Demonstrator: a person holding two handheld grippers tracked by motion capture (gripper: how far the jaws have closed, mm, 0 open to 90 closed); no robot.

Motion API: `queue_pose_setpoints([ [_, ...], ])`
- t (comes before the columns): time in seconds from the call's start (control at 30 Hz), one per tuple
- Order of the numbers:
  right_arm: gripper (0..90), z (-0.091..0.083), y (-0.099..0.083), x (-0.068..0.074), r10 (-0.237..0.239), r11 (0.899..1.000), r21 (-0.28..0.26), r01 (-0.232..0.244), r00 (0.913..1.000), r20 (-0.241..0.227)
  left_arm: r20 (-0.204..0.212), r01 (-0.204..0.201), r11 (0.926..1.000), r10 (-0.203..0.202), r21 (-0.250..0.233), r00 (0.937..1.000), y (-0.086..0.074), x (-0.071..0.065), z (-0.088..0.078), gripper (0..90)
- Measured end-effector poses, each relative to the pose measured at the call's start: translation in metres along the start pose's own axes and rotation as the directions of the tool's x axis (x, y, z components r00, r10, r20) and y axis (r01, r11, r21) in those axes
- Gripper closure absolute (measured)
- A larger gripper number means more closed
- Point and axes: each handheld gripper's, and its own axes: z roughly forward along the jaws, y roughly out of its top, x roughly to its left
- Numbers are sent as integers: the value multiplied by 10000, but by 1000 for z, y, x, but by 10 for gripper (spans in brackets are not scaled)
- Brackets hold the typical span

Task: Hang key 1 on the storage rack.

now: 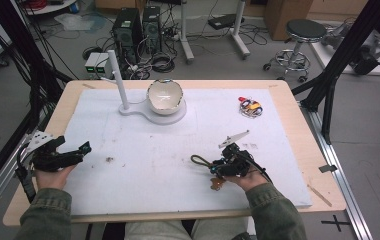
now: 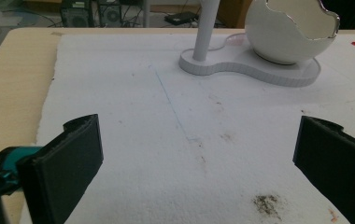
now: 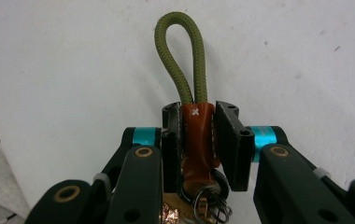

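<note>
Far left of the high view we note the left gripper (image 1: 80, 150), held low over the white foam mat (image 1: 143, 150) near the table's (image 1: 63, 102) left edge. Its jaws stand wide apart with nothing between them; in the left gripper view only bare mat lies ahead, with a dark smudge (image 2: 268, 204) near the right jaw.

Moving toward the middle, at the mat's far side, we see a white stand (image 1: 120, 82) on a flat base with a cracked-egg-shaped white bowl (image 1: 165, 96) seated on it.

Right of centre, the right gripper (image 1: 217, 167) rests on the mat. Its jaws are clamped on the brown leather tab (image 3: 196, 135) of a keychain; the olive cord loop (image 3: 180, 56) sticks out beyond the jaw tips and metal rings (image 3: 208, 193) hang behind them.

Farther right, near the far edge, a small tangle of coloured items (image 1: 250, 107) lies well apart from both grippers.
</note>
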Motion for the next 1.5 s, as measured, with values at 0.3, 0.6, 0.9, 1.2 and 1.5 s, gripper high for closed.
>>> queue_pose_setpoints([
  [0.3, 726, -3, 9, 2, 27, 9997, -232, -26, 10000, 56, 1, 28, 10000, -28, -11, 10000, 0, 0, 0, 20],
  [0.6, 725, -8, 20, 7, -41, 9990, -455, 38, 10000, -70, -31, 43, 10000, -43, -24, 10000, 0, 0, 0, 20],
  [0.9, 725, -13, 40, 14, -303, 9975, -636, 303, 9995, -4, -21, 55, 10000, -55, -50, 10000, 0, 1, 0, 20],
  [1.2, 724, -15, 62, 21, -579, 9958, -708, 579, 9983, 19, -23, 50, 10000, -51, -54, 10000, 0, 2, -1, 20],
  [1.5, 724, -17, 79, 25, -767, 9943, -745, 759, 9970, -74, -8, 68, 10000, -68, -48, 10000, 0, 1, 0, 20],
])
